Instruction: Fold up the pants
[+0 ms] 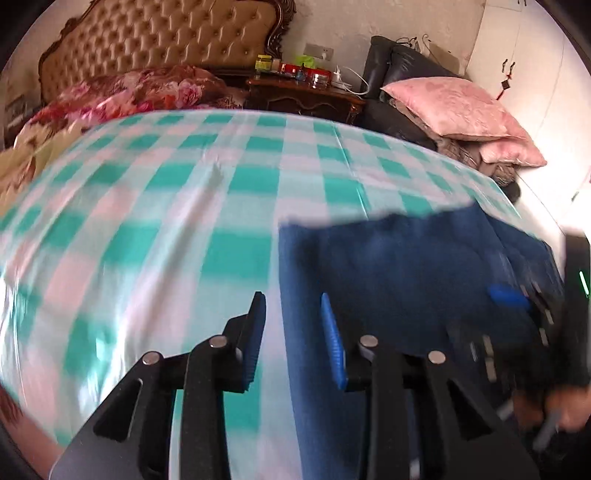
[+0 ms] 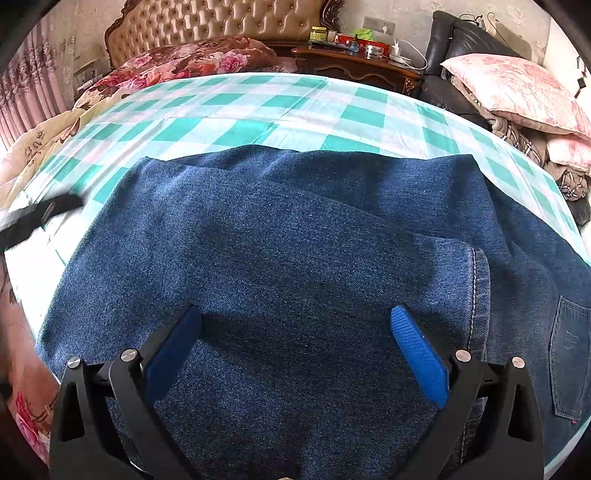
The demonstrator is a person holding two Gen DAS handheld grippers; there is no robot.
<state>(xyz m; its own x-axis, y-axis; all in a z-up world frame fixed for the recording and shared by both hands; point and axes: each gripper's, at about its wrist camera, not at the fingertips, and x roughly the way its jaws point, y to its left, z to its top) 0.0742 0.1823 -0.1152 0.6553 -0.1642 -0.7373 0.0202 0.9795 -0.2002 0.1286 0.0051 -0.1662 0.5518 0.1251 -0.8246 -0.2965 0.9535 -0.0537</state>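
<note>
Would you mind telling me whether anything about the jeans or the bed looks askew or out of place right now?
Nothing is damaged or spilled. The jeans lie partly folded on the checked sheet, the upper layer's stitched hem slanting short of the pocket. Both claws, left and right, are open and empty.

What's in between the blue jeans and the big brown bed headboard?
In the right wrist view, checked green-and-white cloth lies beyond the jeans, then a flowery red blanket before the headboard.

Pants (image 2: 295,240) lie on the bedsheet (image 2: 236,110); nightstand (image 2: 354,66) and pillow (image 2: 517,88) behind.
</note>
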